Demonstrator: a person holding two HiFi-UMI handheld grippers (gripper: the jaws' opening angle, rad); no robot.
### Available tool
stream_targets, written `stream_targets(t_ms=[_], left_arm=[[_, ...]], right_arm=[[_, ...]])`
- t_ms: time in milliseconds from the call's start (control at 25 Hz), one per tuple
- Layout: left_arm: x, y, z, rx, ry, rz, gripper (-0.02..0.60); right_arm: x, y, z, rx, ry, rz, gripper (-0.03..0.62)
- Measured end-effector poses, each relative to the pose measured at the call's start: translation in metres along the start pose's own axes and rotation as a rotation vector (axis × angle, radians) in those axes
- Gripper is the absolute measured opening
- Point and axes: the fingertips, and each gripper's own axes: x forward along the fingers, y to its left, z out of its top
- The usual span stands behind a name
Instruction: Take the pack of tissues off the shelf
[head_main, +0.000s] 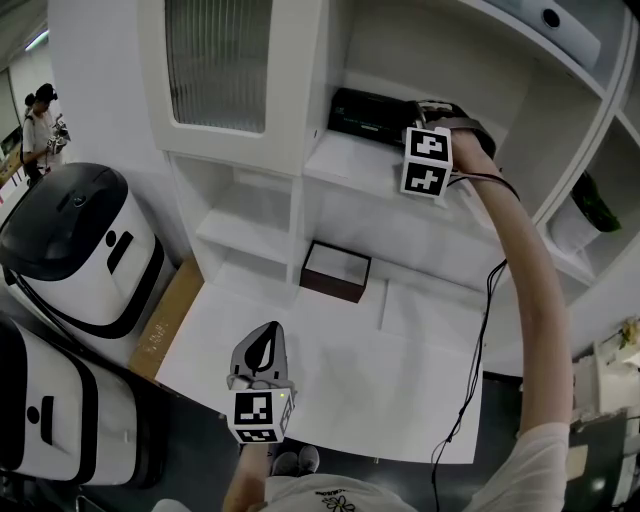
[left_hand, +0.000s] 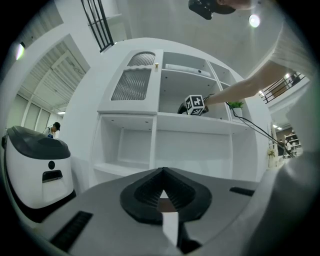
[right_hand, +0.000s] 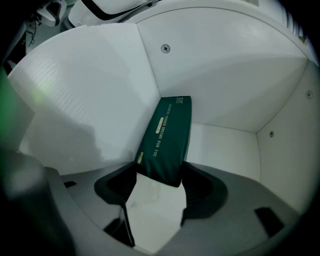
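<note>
A dark green pack of tissues (head_main: 362, 112) (right_hand: 167, 137) lies flat on the upper shelf (head_main: 350, 160), with its far end in the back corner. My right gripper (head_main: 408, 118) (right_hand: 159, 172) reaches into that shelf compartment. It is shut on the pack's near end, with one jaw against each long side. The pack still rests on the shelf floor. My left gripper (head_main: 262, 348) (left_hand: 162, 174) is low over the white counter (head_main: 400, 360). Its jaws are shut with nothing between them, and it points toward the shelving.
A brown open box (head_main: 336, 270) sits on the counter below the shelf. A ribbed-glass cabinet door (head_main: 215, 65) hangs left of the compartment. White and black machines (head_main: 80, 240) stand at the left. A cable (head_main: 470, 380) hangs from the right arm. A green plant (head_main: 597, 205) is at the right.
</note>
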Motion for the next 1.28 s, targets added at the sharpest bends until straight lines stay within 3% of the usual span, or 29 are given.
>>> stream_targets(t_ms=[240, 640, 960, 1280], left_arm=[[-0.004, -0.002, 0.007, 0.006, -0.012, -0.005, 0.002], [-0.022, -0.009, 0.027, 0.036, -0.053, -0.029, 0.000], [-0.045, -0.023, 0.051, 0.069, -0.110, -0.075, 0.000], [-0.065, -0.048, 0.082, 0.117, -0.181, -0.140, 0.000]], right_arm=[[-0.011, -0.006, -0.005, -0.002, 0.008, -0.029, 0.288], [-0.064, -0.032, -0.017, 0.093, -0.002, -0.140, 0.288], [-0.143, -0.043, -0.026, 0.241, -0.037, -0.249, 0.288], [-0.216, -0.030, -0.024, 0.464, -0.125, -0.367, 0.288]])
